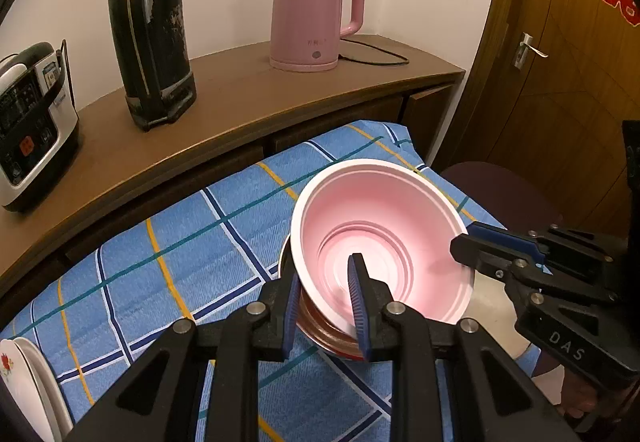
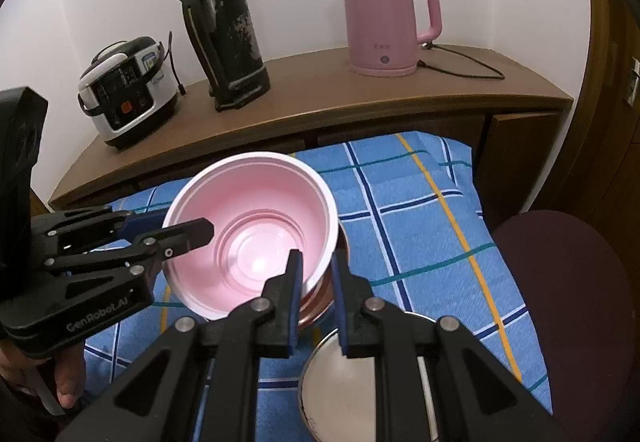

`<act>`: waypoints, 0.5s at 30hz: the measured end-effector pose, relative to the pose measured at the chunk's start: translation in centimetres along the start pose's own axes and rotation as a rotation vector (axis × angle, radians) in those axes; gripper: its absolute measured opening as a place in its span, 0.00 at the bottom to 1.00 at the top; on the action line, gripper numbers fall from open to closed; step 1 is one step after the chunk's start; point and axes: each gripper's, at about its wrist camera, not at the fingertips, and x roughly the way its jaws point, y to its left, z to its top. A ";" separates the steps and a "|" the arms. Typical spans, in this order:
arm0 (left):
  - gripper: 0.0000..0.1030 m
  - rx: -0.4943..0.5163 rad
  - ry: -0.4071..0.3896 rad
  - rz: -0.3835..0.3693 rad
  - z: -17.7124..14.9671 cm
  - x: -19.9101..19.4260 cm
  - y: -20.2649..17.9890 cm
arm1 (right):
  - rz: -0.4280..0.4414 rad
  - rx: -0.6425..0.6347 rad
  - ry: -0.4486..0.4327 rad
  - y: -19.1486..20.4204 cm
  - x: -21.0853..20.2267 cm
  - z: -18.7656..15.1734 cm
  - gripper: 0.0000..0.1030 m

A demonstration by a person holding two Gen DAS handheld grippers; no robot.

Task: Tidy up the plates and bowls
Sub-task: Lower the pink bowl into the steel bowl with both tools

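At the centre of both wrist views sat the pink bowl (image 1: 384, 238), tilted over a reddish-brown dish (image 1: 320, 326) on the blue checked cloth (image 1: 168, 242), and we had a gripper on each side of its rim. In the left wrist view, our left gripper (image 1: 326, 312) reached up from the bottom edge, angled downward, its blue-padded fingers (image 1: 354, 306) drawn narrow and pinching the near wall of the bowl, one inside and one outside. Our right gripper (image 1: 464, 246) came in from the right edge of that frame, and we could read "DAS" in pale letters on its black body. In the right wrist view, the same gripper (image 2: 316, 282) rose from the bottom edge with its fingers nearly together and closed on the bowl's rim at lower centre, one pad inside and one outside. The left gripper (image 2: 200, 232) entered from the left edge there, one black finger lying over the rim into the bowl; "GenRobot.AI" was printed on its housing, and a hand (image 2: 68, 382) showed beneath it at lower left. A steel bowl (image 2: 360, 394) lay just below the pink one at the bottom of that view. At the lower left corner of the left wrist view stood white plates (image 1: 28, 382), one with a red flower print. On the wooden counter (image 2: 280, 109) across the upper frame stood a pink kettle (image 2: 384, 21) with small writing we could not read, a worn black flask (image 2: 224, 25) and a rice cooker (image 2: 128, 85).
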 end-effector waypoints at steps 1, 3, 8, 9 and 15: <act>0.25 0.000 0.002 0.001 0.0 0.1 0.0 | 0.000 0.000 0.001 0.0 0.0 0.0 0.15; 0.25 0.001 0.000 0.002 0.0 0.1 0.0 | 0.000 -0.002 0.004 0.0 0.1 0.0 0.15; 0.25 0.004 0.005 0.003 0.0 0.2 -0.1 | -0.002 -0.001 0.009 0.1 0.3 -0.1 0.15; 0.25 0.005 0.007 0.004 0.0 0.2 -0.1 | -0.002 0.000 0.012 0.0 0.4 -0.1 0.15; 0.25 0.006 0.020 0.005 0.0 0.4 -0.1 | 0.000 -0.001 0.018 0.0 0.6 -0.1 0.15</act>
